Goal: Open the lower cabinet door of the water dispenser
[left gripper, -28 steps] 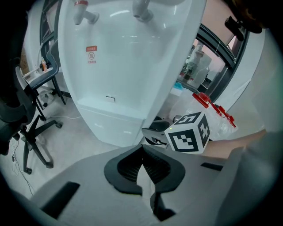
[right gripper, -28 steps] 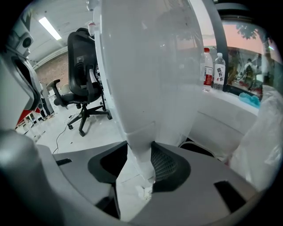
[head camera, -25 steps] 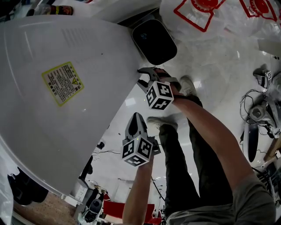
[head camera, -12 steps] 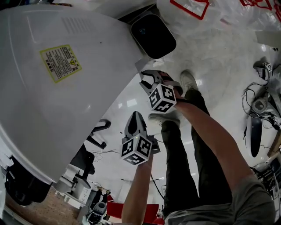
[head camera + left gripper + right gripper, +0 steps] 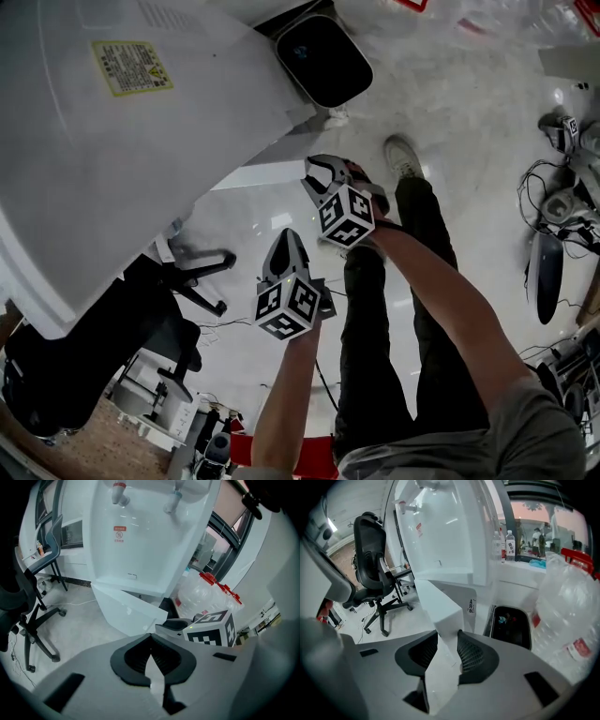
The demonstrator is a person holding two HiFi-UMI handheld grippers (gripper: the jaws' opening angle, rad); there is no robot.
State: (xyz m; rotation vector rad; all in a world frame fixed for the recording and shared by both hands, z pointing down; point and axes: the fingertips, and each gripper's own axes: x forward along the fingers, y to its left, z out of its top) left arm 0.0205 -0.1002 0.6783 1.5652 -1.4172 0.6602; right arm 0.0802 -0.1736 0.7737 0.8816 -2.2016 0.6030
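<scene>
Two hand-held grippers. The right hand-held gripper (image 5: 322, 169), its jaws just closing, is clamped on the edge of the one lower cabinet door (image 5: 440, 604), which is swung out from the foot of the one water dispenser (image 5: 150, 541). The left hand-held gripper (image 5: 289, 242) hangs beside it, jaws together and empty. A black bin (image 5: 511, 623) and a black office chair (image 5: 370, 545) flank them. The door stands wider than a second ago.

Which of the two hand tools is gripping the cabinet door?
The right gripper: its jaws, which have just been closing, clamp the white door by its edge. The left gripper has its jaws together, empty.
</scene>
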